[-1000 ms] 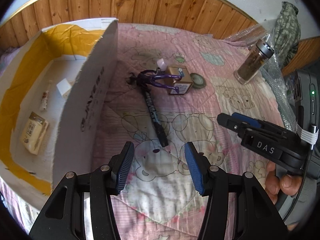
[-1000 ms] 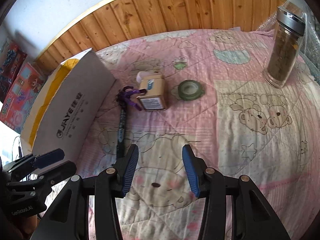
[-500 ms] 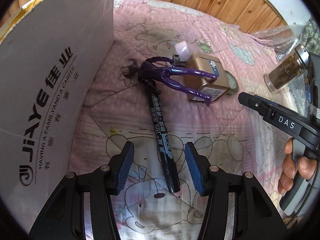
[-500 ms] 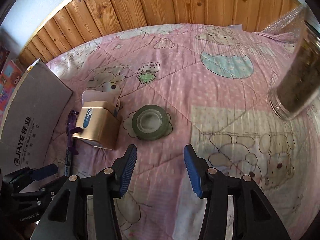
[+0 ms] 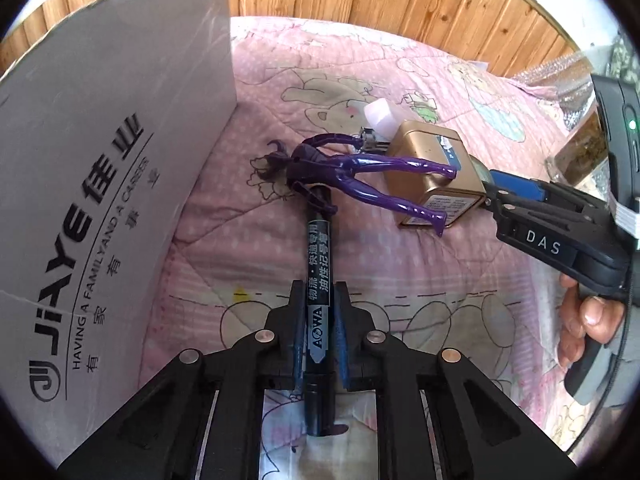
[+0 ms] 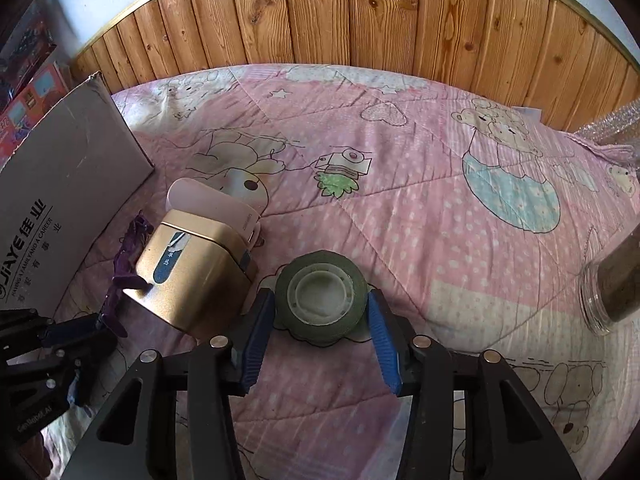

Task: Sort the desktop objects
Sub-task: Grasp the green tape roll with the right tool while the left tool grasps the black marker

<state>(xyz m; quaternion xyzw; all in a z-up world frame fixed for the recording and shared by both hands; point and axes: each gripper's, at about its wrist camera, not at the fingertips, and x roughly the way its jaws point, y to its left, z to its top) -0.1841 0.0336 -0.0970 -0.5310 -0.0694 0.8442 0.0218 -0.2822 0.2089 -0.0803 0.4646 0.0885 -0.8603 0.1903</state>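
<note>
Marker: my left gripper (image 5: 318, 336) is clamped on the black marker (image 5: 319, 280), which lies on the pink quilt (image 5: 400, 264).
Tape: my right gripper (image 6: 320, 330) straddles the green tape roll (image 6: 322, 300), fingers spread, not gripping.
Left over: purple figurine (image 5: 360, 172), gold tin (image 6: 192, 276), glass jar (image 6: 612, 284).
Progress: early, I judge; nothing visibly in the cardboard box (image 5: 100, 200).
</note>
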